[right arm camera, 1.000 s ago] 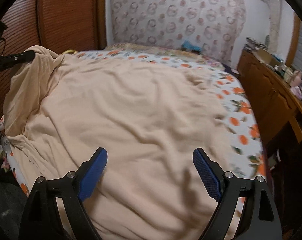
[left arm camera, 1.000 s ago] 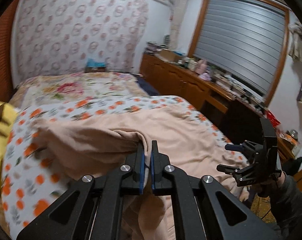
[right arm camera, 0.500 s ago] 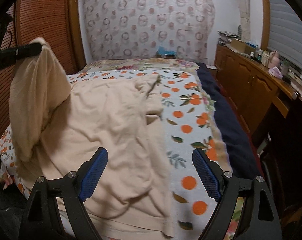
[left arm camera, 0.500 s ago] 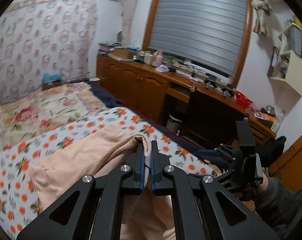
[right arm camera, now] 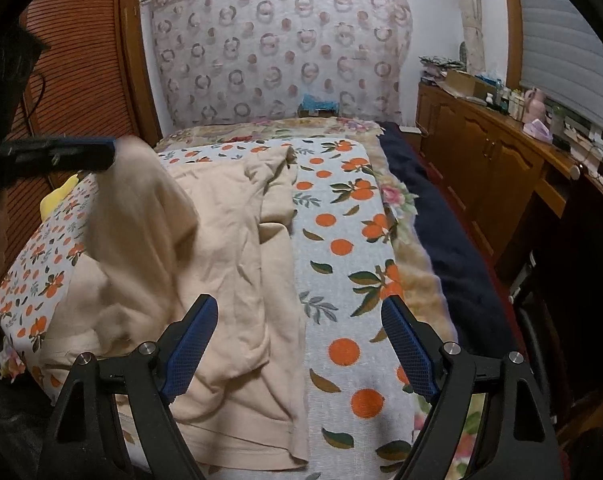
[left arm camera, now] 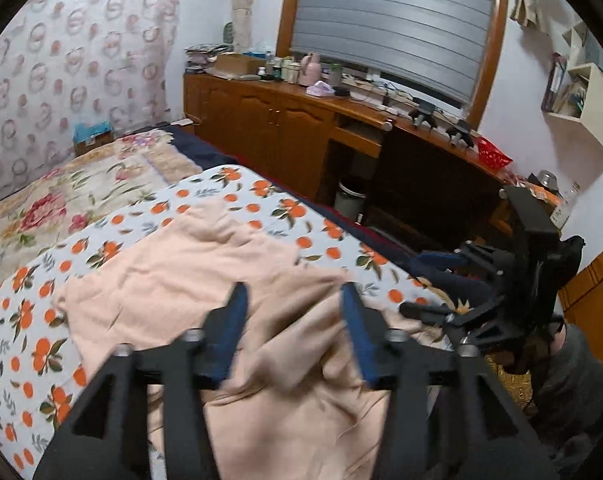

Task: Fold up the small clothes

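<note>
A long wooden worktop (left arm camera: 341, 100) with cupboards runs along the far side of the bed (right arm camera: 341, 248), cluttered with bottles, boxes and a red basket (left arm camera: 493, 154), under a window closed by a grey shutter (left arm camera: 393, 16). A patterned curtain (right arm camera: 281, 48) hangs behind the head of the bed, and a slatted wooden door (right arm camera: 81, 52) stands on the other side. An orange-print sheet (right arm camera: 341, 280) covers the mattress, with a floral blanket (left arm camera: 61, 200) further up and a dark blue cover (right arm camera: 441, 240) along the edge next to the cupboards; a bit of yellow cloth (right arm camera: 59, 198) peeks out by the slatted door. Nothing lies on the peach garment (right arm camera: 229, 264), which sprawls crumpled over the sheet, partly doubled over, with a hem at the near edge and creases running through it. One corner is lifted in a peak beside the left gripper (left arm camera: 293, 328), whose jaws have just been opening and now stand well apart, with the cloth loose between them, not pinched. The right gripper (right arm camera: 297, 344) is wide open and holds nothing, hovering over the garment's near edge and the bare sheet beside it.
</note>
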Action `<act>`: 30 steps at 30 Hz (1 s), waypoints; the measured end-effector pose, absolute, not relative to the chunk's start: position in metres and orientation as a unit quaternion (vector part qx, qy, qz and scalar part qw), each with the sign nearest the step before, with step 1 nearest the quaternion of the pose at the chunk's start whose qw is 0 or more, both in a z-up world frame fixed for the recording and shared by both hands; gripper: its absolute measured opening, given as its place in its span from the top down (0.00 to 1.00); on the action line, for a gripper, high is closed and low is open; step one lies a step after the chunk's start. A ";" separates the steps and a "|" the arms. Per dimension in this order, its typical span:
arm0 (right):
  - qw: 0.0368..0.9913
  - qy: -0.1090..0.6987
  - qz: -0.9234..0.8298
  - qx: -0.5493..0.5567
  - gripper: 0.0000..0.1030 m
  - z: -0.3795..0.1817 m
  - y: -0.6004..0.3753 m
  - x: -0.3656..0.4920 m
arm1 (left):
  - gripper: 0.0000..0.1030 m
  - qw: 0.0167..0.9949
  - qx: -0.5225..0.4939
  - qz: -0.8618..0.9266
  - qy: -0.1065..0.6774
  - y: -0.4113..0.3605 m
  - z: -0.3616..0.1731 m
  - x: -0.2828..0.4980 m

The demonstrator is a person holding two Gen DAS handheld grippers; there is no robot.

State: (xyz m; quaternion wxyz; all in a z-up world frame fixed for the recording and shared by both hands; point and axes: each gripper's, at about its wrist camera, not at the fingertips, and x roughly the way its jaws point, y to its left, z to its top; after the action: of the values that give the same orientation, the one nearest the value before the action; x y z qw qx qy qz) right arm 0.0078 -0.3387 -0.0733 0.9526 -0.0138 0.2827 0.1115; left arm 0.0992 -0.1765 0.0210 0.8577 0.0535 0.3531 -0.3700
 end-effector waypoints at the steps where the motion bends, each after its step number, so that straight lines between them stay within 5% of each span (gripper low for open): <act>1: 0.953 0.283 0.112 -0.013 0.17 -0.073 -0.339 0.008 | 0.29 0.859 0.051 -0.366 0.355 -0.171 0.018 0.099; 2: 0.952 0.283 0.113 -0.013 0.17 -0.072 -0.339 0.008 | 0.22 0.862 0.048 -0.360 0.354 -0.166 0.016 0.099; 17: 0.953 0.259 0.154 -0.035 0.22 -0.060 -0.298 0.004 | 0.21 0.895 -0.003 -0.248 0.369 -0.071 -0.033 0.084; 30: 0.921 0.312 0.208 -0.106 0.71 -0.092 -0.254 0.021 | 0.22 0.897 -0.027 -0.233 0.375 -0.049 -0.051 0.078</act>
State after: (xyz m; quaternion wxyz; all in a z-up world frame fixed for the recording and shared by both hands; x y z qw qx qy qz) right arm 0.0210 -0.2538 -0.0916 0.9208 -0.1065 0.3119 0.2084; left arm 0.0780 -0.0494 -0.0509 0.8969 -0.0265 0.3751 -0.2326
